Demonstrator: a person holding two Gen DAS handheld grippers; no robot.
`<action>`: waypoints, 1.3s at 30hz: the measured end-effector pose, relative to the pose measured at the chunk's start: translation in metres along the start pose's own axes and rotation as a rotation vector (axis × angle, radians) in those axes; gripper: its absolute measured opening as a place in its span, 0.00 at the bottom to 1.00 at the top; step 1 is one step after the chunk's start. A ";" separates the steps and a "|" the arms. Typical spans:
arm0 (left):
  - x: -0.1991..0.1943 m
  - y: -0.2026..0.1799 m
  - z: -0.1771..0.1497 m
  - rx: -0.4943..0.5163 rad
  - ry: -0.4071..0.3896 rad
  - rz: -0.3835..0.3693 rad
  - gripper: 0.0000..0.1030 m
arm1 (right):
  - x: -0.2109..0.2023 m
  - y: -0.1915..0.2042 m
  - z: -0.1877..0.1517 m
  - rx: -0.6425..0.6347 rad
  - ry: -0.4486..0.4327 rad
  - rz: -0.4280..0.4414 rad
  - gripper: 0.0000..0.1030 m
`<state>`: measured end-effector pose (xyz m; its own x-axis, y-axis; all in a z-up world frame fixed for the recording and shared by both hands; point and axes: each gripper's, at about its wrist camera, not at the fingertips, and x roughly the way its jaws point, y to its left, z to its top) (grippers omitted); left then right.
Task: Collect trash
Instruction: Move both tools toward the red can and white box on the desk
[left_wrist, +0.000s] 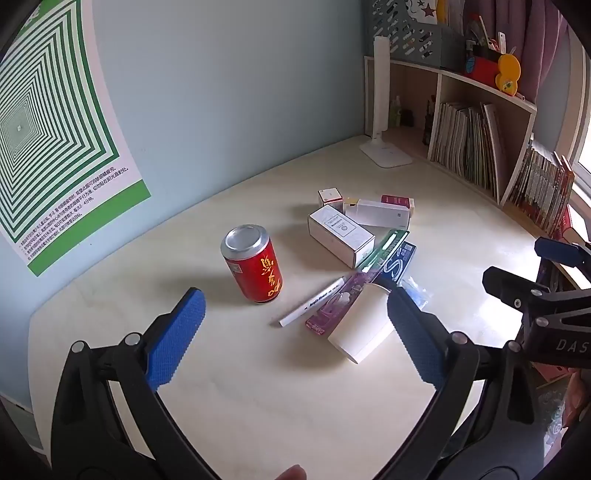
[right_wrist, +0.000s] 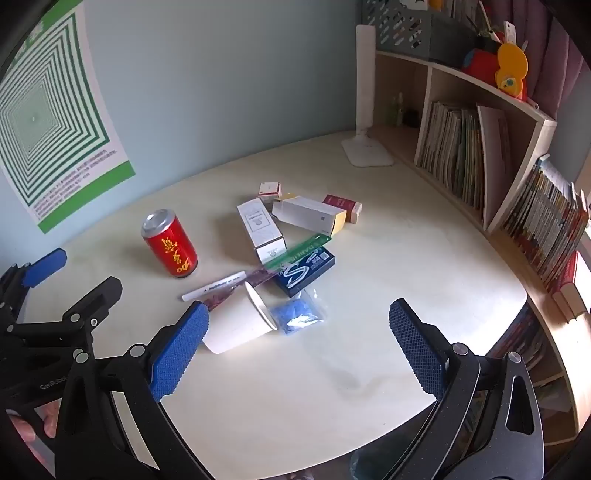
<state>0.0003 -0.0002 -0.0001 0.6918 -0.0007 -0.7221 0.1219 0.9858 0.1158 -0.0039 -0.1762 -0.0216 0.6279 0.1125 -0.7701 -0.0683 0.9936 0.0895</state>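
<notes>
A red drink can (left_wrist: 255, 267) (right_wrist: 171, 245) stands upright on the pale desk (left_wrist: 258, 387). Right of it lies a pile of trash: a white paper cup on its side (left_wrist: 360, 326) (right_wrist: 240, 323), a white marker (left_wrist: 314, 302) (right_wrist: 214, 286), a purple wrapper (left_wrist: 338, 302), a dark blue gum pack (left_wrist: 400, 264) (right_wrist: 306, 271), a green strip (right_wrist: 299, 251), a clear bag of blue bits (right_wrist: 297, 314) and several small cartons (left_wrist: 341, 234) (right_wrist: 262, 229). My left gripper (left_wrist: 295, 302) is open and empty above the desk near the can and cup. My right gripper (right_wrist: 295, 317) is open and empty near the cup and bag.
A white desk lamp (left_wrist: 382, 110) (right_wrist: 365, 110) stands at the back. A bookshelf with books (left_wrist: 469, 140) (right_wrist: 461, 155) lines the right side. A green-striped poster (left_wrist: 44, 122) hangs on the blue wall at left. The desk's front edge (right_wrist: 295, 469) is close below.
</notes>
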 end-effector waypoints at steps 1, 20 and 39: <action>0.000 0.000 0.000 -0.001 0.002 0.000 0.94 | 0.000 -0.002 0.000 0.018 0.007 0.017 0.94; 0.001 0.008 0.002 -0.015 0.002 -0.009 0.94 | -0.005 0.004 -0.002 0.001 -0.001 0.014 0.94; 0.008 0.011 -0.008 -0.034 0.030 -0.008 0.94 | -0.006 0.005 -0.006 0.004 0.002 0.019 0.94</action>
<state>0.0010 0.0119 -0.0102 0.6693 -0.0040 -0.7430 0.1029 0.9908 0.0874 -0.0127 -0.1719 -0.0209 0.6248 0.1315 -0.7696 -0.0776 0.9913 0.1064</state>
